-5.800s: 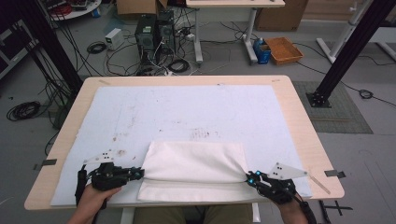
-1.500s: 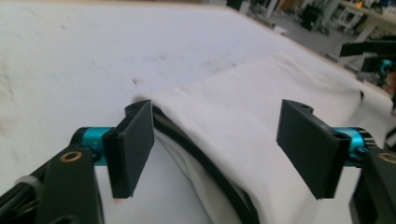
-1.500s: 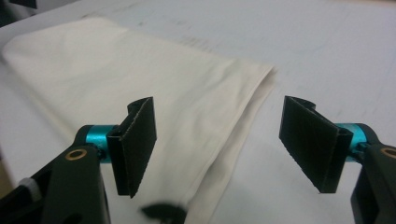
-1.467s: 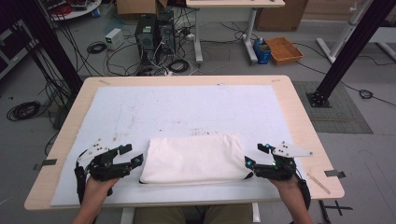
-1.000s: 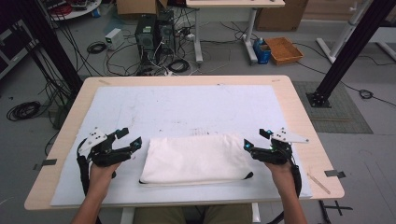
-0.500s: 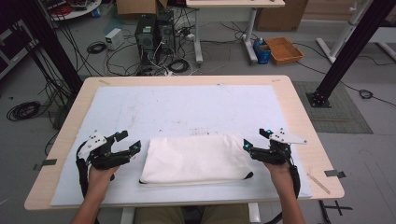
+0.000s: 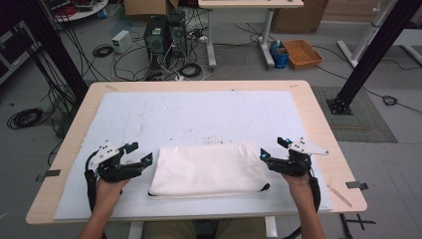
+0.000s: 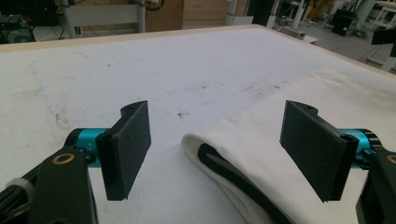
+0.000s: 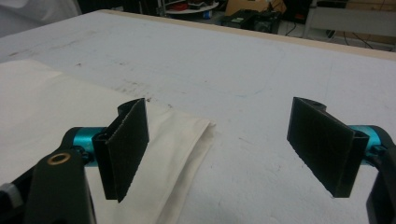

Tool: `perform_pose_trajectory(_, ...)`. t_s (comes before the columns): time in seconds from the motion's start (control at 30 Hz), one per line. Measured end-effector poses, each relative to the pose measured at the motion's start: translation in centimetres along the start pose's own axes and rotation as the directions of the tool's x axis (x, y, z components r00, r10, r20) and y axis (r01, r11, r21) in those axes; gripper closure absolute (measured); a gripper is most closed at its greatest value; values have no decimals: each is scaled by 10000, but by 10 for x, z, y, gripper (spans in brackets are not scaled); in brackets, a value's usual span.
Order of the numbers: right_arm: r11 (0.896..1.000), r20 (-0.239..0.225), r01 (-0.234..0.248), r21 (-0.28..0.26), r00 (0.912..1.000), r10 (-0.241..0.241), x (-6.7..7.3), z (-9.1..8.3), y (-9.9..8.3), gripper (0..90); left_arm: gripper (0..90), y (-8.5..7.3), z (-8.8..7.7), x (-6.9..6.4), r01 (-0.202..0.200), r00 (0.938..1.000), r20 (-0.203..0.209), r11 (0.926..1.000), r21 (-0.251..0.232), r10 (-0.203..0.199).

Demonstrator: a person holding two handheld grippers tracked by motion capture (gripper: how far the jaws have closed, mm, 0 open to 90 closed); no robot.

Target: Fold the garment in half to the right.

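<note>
The folded white cloth [image 7: 209, 170] lies at the near middle of the table [image 7: 318, 119], on its white mat [image 7: 199, 114], with the left tongs [image 7: 139, 159] just off its 9 o'clock end and the right tongs [image 7: 271, 159] at its 3 o'clock end; both stand wide open and hold nothing. It looks soft, light and limp, likely to sag and unfold if lifted by one layer, so I would pinch through all layers at the end corners. The left gripper view shows what the high view only hints at: a dark band [image 8: 233, 175] tucked between the layers at the cloth's rounded fold. The right gripper view shows stacked thin edges at a pointed corner [image 9: 198, 128], one jaw over the cloth, the other over bare mat.
</note>
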State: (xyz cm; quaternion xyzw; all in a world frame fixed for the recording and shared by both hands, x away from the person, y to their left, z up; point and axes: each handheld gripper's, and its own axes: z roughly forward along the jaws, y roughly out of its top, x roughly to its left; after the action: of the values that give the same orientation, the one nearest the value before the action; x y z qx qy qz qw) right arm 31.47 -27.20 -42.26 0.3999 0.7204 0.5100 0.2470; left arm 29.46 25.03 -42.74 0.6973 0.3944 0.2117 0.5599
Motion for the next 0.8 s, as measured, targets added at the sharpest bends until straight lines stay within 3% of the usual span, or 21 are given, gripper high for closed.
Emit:
perform_pose_trajectory(0.2,10000,-24,78,-2,10000,-78,2,0,0,208,246,0,2,-6,111,9996,255,9946,1033,-138)
perform_pose_trajectory(0.5,10000,-96,66,7,9999,-66,1,-1,0,208,246,-4,4,-16,284,9988,333,9762,2152,-364)
perform_pose_trajectory(0.67,9999,-253,142,70,9996,-140,2,2,0,208,246,-9,3,-24,427,9977,382,9605,2751,-553)
perform_pose_trajectory(0.8,9999,-260,113,8,9996,-113,2,2,1,208,246,-15,-1,-33,530,9961,493,9406,3353,-737)
